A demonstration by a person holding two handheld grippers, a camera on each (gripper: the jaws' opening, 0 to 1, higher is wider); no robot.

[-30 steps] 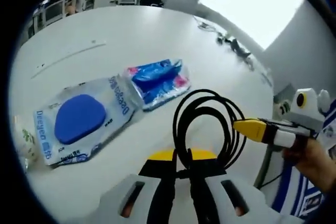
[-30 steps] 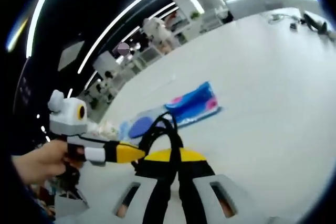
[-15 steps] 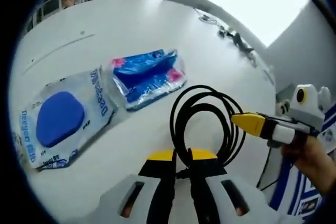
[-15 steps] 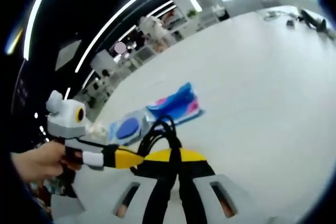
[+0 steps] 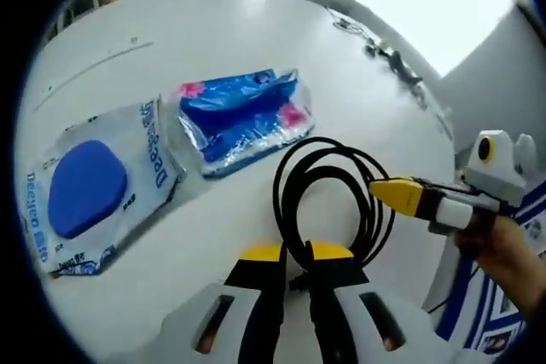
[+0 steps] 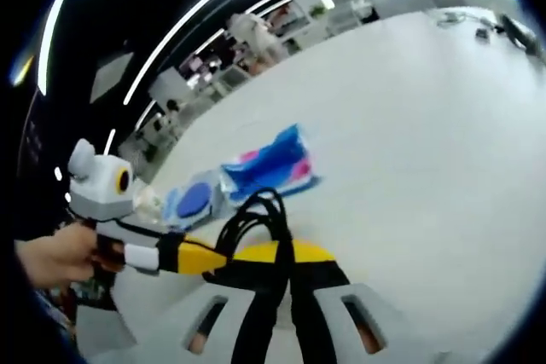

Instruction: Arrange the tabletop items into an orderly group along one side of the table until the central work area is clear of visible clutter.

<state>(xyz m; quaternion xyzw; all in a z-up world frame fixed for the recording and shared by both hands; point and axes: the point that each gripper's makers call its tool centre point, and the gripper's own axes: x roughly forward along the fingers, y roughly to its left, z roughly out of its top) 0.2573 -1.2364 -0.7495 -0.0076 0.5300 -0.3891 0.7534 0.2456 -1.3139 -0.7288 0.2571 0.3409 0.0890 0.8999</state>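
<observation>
Bright open office behind, with tall windows, pale columns and distant desks and chairs. Closer in, a broad white table [image 5: 213, 40], mostly bare, with dark cables and small gear [image 5: 392, 61] at its far edge. On it, lying flat and side by side, edges touching or overlapping: a clear wipes pack [image 5: 94, 185] with a blue oval lid and blue lettering, and beside it a crinkled blue pouch [image 5: 243, 117] with pink spots; contents of either impossible to make out through the wrapping. Same pair seen lower and farther off in the right gripper view, pouch [image 6: 269, 166] nearer the middle of the table, wipes pack [image 6: 192, 200] toward the near edge. In front of both packs, toward the table's near side, a black cable coil [image 5: 328, 210] of several loops, raised off the tabletop. Left gripper [image 5: 294, 283], yellow and black, pressed together on the bottom of the loops where a tie bunches them. Right gripper [image 5: 388, 192] reaching in from the right, its yellow tip at the coil's right side, a hand [image 5: 503, 253] behind it. From the right gripper's own camera, jaws nearly closed around the coil [image 6: 256, 215], the left gripper [image 6: 217, 260] crossing in from the left with a hand [image 6: 55, 253] on its handle.
</observation>
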